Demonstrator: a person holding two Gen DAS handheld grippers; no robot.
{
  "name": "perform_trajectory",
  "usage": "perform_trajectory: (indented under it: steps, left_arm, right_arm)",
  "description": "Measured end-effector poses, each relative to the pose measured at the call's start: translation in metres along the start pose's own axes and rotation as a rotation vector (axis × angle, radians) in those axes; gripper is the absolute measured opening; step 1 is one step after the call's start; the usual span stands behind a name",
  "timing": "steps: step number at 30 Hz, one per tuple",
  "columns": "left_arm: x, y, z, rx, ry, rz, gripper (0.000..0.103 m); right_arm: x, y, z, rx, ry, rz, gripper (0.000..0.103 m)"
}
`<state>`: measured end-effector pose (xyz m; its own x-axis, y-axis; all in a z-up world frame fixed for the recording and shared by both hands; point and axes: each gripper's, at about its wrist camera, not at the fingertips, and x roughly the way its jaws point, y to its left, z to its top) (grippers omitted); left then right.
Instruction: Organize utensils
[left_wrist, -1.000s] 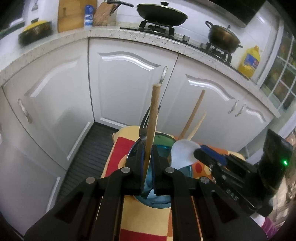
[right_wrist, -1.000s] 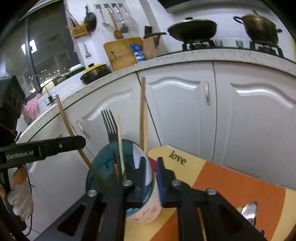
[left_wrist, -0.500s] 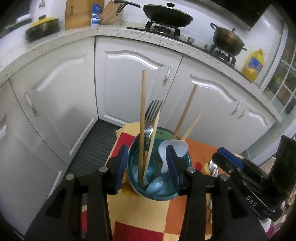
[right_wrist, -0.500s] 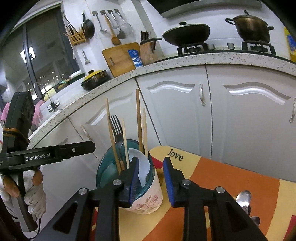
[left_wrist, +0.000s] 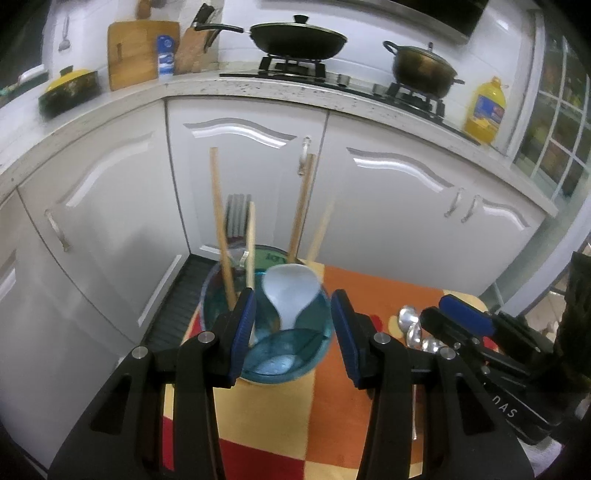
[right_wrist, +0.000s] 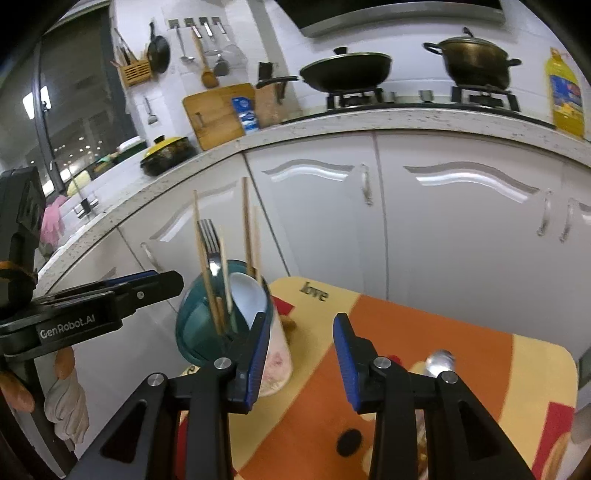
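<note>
A teal-lined cup (left_wrist: 295, 354) stands on the orange and yellow mat (left_wrist: 369, 291) and holds wooden chopsticks (left_wrist: 221, 236), a fork (left_wrist: 236, 218) and a white spoon (left_wrist: 291, 291). My left gripper (left_wrist: 293, 301) hovers just short of the cup, open, its pads touching nothing. The right gripper (right_wrist: 301, 325) sits to the right of the cup (right_wrist: 275, 354); its jaws are opening with nothing between them. Metal spoons (left_wrist: 410, 321) lie on the mat behind the right gripper's (left_wrist: 439, 314) tips; one spoon (right_wrist: 439, 362) shows beyond its right finger.
White cabinet doors (left_wrist: 243, 177) curve around behind the table. The counter above carries a wok (left_wrist: 299, 37), a pot (left_wrist: 421, 70) and a yellow oil bottle (left_wrist: 484, 107). The mat's rounded corner (right_wrist: 565, 362) ends at the right. A gloved hand (right_wrist: 66, 402) holds the left gripper (right_wrist: 162, 284).
The left gripper let go of a chopstick, opened wide and drew back from the cup. The right gripper released the white spoon into the cup, pulled back and spread its jaws.
</note>
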<state>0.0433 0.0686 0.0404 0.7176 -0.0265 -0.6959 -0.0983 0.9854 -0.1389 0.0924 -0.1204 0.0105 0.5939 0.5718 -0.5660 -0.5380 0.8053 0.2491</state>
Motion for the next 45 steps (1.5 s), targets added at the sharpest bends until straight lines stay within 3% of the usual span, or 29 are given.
perform_trajectory:
  steps: [16, 27, 34, 45]
  left_arm:
    - [-0.007, -0.064, -0.018, 0.105, 0.012, -0.057, 0.042]
    - [0.004, -0.083, -0.027, 0.103, 0.063, -0.118, 0.042]
    - [0.025, -0.094, -0.038, 0.119, 0.13, -0.165, 0.042]
    - [0.075, -0.108, -0.057, 0.159, 0.235, -0.206, 0.042]
  right_arm:
    - [-0.057, -0.042, -0.024, 0.079, -0.015, -0.109, 0.038]
    - [-0.085, -0.079, -0.045, 0.149, -0.003, -0.176, 0.039]
    - [-0.071, -0.104, -0.067, 0.194, 0.065, -0.184, 0.039]
    - [-0.016, -0.152, -0.096, 0.267, 0.175, -0.152, 0.037]
